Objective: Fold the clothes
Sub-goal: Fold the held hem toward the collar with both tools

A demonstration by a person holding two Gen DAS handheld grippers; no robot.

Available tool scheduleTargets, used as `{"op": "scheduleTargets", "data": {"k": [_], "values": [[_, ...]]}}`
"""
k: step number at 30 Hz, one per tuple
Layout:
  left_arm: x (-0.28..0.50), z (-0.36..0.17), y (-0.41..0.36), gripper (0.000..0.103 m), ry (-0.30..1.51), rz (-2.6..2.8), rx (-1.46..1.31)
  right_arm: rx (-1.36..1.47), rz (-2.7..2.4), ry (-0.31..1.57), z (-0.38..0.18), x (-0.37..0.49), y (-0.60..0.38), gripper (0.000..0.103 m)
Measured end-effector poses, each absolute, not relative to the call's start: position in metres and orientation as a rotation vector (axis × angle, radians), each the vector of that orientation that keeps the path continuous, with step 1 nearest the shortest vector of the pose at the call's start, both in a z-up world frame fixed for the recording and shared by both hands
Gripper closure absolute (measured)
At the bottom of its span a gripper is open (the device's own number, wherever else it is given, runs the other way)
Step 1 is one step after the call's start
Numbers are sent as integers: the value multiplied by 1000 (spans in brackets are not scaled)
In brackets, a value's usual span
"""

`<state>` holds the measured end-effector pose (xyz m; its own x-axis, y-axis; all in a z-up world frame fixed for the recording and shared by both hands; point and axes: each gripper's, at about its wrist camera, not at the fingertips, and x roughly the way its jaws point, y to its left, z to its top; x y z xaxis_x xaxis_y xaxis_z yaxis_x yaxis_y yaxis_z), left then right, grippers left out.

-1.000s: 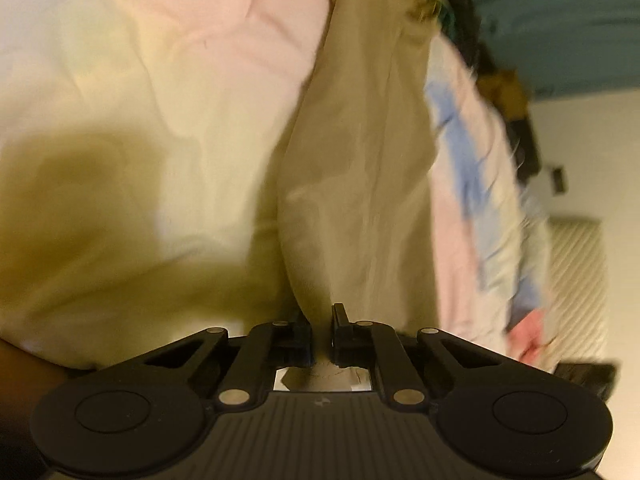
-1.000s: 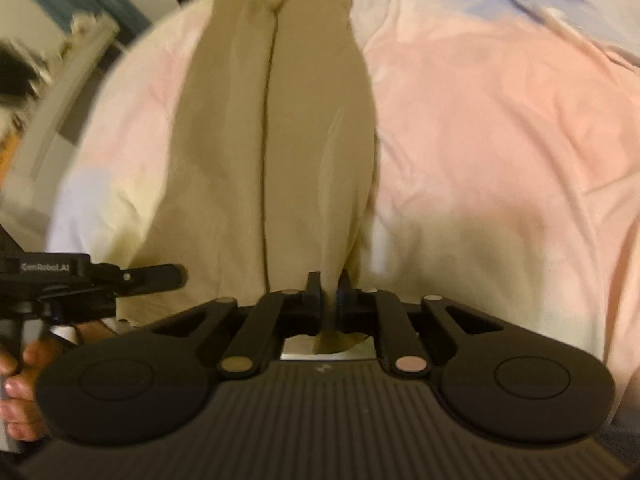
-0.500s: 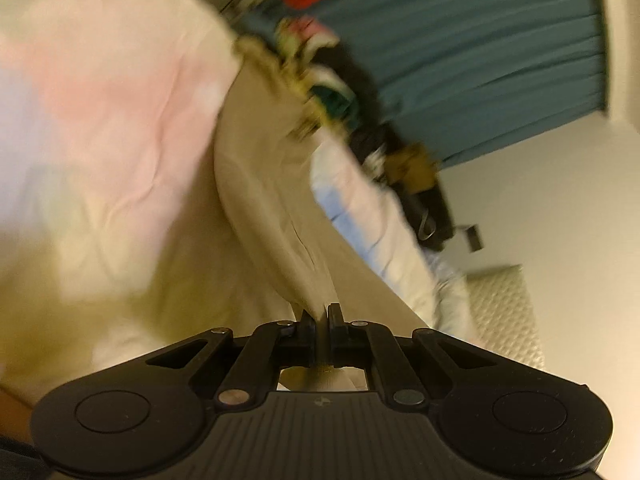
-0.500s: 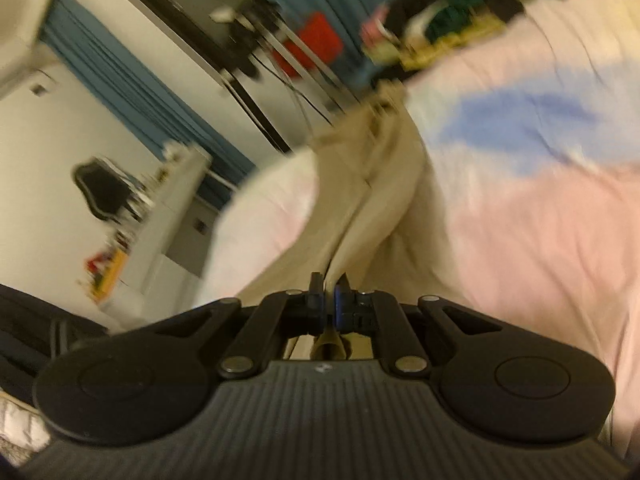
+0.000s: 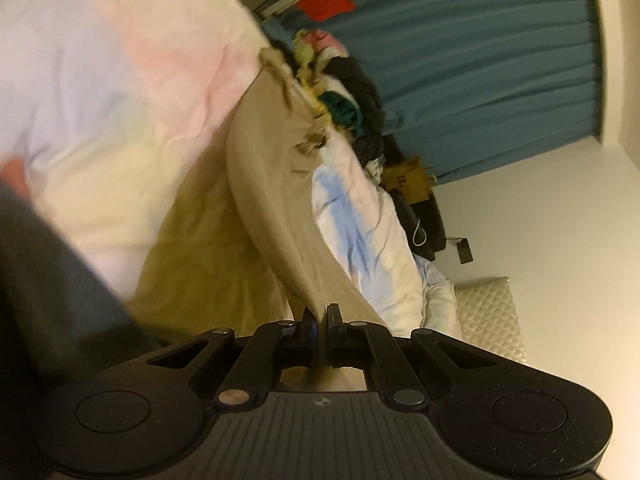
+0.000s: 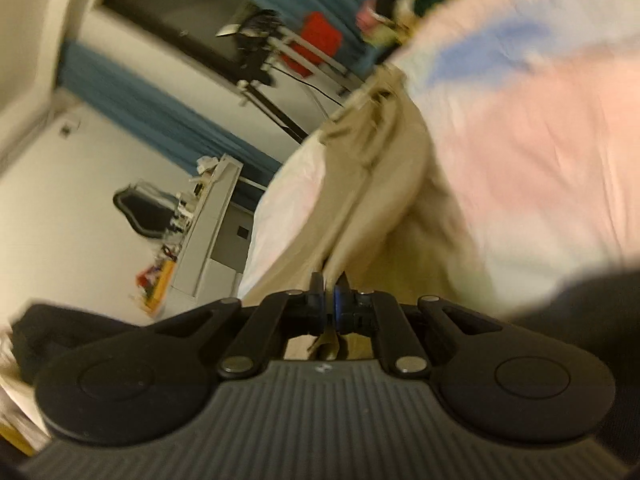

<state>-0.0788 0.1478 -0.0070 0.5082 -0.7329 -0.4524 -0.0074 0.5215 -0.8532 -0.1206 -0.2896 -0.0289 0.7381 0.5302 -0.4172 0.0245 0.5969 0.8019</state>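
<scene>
1. The left gripper (image 5: 319, 314) is seen clamped on an edge of the tan trousers (image 5: 276, 184), with cloth pinched between its closed fingers.
2. From that grip, the trousers are stretched away toward 11 o'clock in the left wrist view, over the pastel bedspread (image 5: 120, 80) on the bed.
3. The right gripper (image 6: 329, 289) is likewise closed on the tan trousers (image 6: 384, 184), with a fold of cloth caught between its fingers.
4. In the right wrist view, the garment is drawn out toward 1 o'clock, its far end bunched near the bed's edge.
5. A pile of mixed clothes (image 5: 340, 92) is seen beyond the trousers' far end, at 12 o'clock in the left wrist view.
6. A blue curtain (image 5: 480, 60) is visible at 1 o'clock behind the pile.
7. Both views are blurred, so finer detail cannot be told.
</scene>
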Motion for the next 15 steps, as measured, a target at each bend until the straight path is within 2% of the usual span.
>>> {"op": "scheduleTargets", "data": {"k": [7,15], "values": [[-24,1,141,99,917,-473,-887,902,264,661,-23,-88,-295,95],[91,33,104,99,813,-387,-670,770,146,534,-3,43,-287,95]]}}
